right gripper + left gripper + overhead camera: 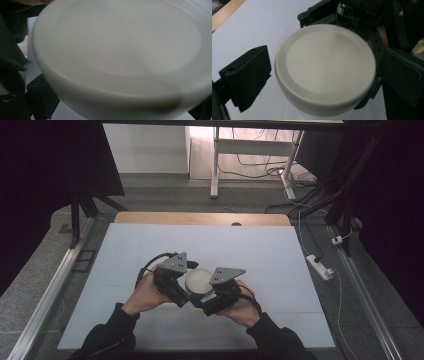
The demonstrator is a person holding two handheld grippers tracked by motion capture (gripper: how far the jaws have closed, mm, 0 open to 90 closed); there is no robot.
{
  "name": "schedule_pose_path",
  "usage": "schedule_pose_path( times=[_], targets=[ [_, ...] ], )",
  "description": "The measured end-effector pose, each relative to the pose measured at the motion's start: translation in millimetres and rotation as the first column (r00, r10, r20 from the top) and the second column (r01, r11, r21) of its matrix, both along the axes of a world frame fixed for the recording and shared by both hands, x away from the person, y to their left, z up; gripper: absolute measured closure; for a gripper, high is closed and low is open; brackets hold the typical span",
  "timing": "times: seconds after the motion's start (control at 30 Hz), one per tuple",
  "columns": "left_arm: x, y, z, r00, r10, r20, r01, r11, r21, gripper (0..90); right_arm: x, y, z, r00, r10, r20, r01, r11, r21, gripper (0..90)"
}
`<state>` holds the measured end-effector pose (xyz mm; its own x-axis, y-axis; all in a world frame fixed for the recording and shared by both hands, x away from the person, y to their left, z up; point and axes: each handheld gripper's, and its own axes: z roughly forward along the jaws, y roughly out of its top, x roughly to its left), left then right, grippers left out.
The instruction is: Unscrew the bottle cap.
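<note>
1. White round lid (pixel 198 279) near the middle of the worktop (pixel 125 255), between both tools.
2. Left hand-held gripper (pixel 322 67) spread open, jaws either side of the lid, left jaw clear of it.
3. Right hand-held gripper (pixel 212 292) just right of the lid; grip impossible to tell.

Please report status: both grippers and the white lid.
Left gripper open, jaws astride white lid. Right gripper at lid, grip unclear. Nothing blocking.

Grey floor (pixel 165 195), white desk legs (pixel 215 165), cables (pixel 260 170), power strip (pixel 320 266).
</note>
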<state>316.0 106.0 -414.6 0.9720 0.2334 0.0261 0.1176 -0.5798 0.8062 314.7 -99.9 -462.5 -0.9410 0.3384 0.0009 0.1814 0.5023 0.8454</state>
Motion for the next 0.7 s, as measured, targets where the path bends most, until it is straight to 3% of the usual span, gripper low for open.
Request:
schedule_pose_path(
  times=[0.27, 0.33, 0.57, 0.7],
  targets=[
    [2.8, 3.1, -4.1, 0.9956, -0.09, -0.028, 0.088, 0.9951, -0.044, 6.4, -5.5, 1.8, 2.5, 0.9969, 0.077, 0.012, -0.077, 0.997, 0.015, 6.8],
    [2.1, 2.6, -4.6, 0.9965, -0.081, -0.022, 0.08, 0.9958, -0.045, 7.8, -5.3, 1.5, 2.4, 0.9968, 0.078, 0.016, -0.078, 0.997, 0.015, 6.8],
    [1.1, -3.4, -6.4, 0.999, 0.024, -0.036, -0.026, 0.9986, -0.046, 8.1, -2.4, 0.3, 1.5, 0.9997, 0.023, 0.012, -0.023, 1.0, 0.006, 6.9],
    [-1.3, -10.5, -6.2, 0.991, 0.128, -0.039, -0.129, 0.991, -0.035, 8.1, 0.1, 0.0, 0.6, 0.9994, -0.033, 0.011, 0.033, 0.999, 0.001, 6.9]
  ],
)
